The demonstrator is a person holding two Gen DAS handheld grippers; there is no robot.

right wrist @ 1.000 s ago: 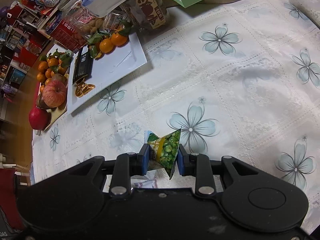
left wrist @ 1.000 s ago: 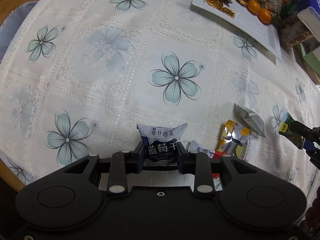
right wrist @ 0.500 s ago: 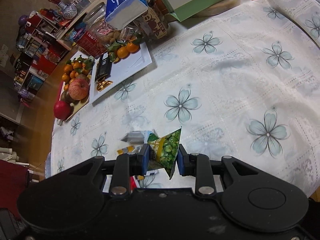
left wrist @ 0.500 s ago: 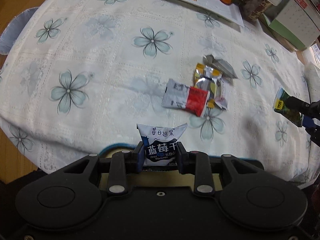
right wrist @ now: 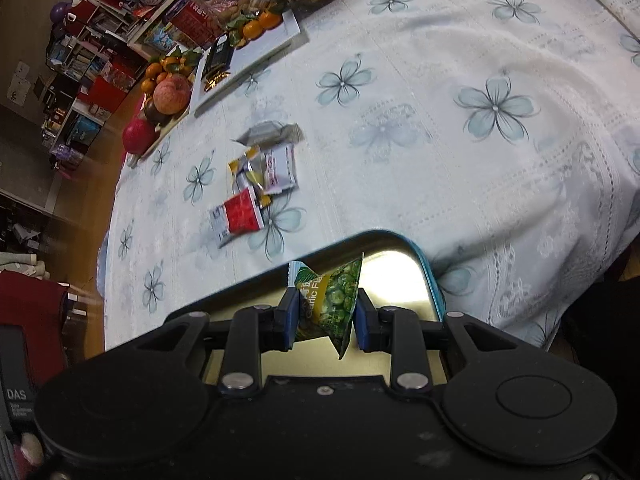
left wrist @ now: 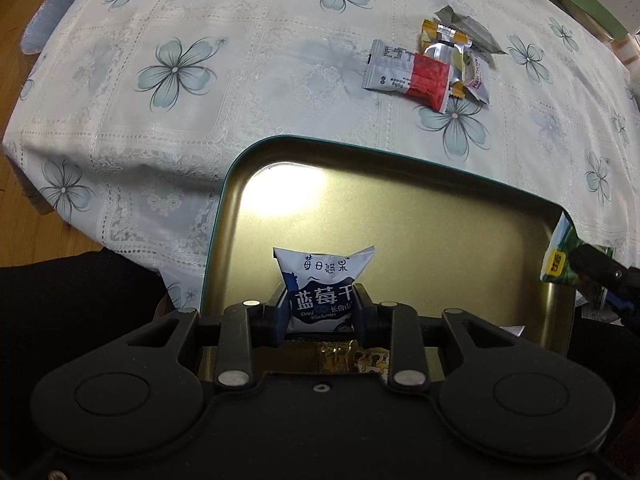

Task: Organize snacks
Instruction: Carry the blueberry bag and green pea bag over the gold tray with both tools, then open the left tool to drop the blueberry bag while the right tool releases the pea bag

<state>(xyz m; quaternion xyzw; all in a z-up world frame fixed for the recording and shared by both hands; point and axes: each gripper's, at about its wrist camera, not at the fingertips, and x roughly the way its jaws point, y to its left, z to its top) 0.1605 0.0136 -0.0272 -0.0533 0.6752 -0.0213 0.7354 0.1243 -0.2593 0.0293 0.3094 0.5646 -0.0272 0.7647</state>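
Note:
My left gripper point(left wrist: 320, 312) is shut on a blue-and-white dried blueberry packet point(left wrist: 322, 280), held over a gold tin tray point(left wrist: 400, 208) with a teal rim. My right gripper point(right wrist: 326, 318) is shut on a green pea snack packet point(right wrist: 330, 300), over the same tray point(right wrist: 396, 268) near its corner. In the left wrist view that green packet point(left wrist: 560, 256) and the right gripper's fingers point(left wrist: 600, 270) show at the tray's right edge. Loose snack packets lie on the flowered tablecloth: a red-and-white one point(left wrist: 408, 76) point(right wrist: 238, 214) and silver-yellow ones point(left wrist: 452, 46) point(right wrist: 266, 164).
The tray sits at the table's near edge, over dark clothing point(left wrist: 80, 300). At the far side stand a white plate point(right wrist: 256, 56) with oranges and a dark packet, a fruit tray with an apple point(right wrist: 172, 94), jars and boxes. A shelf unit point(right wrist: 80, 64) stands beyond.
Both grippers have pulled back from the table's middle toward its near edge with their packets. The tin tray has come into view under them and the loose packets lie farther off.

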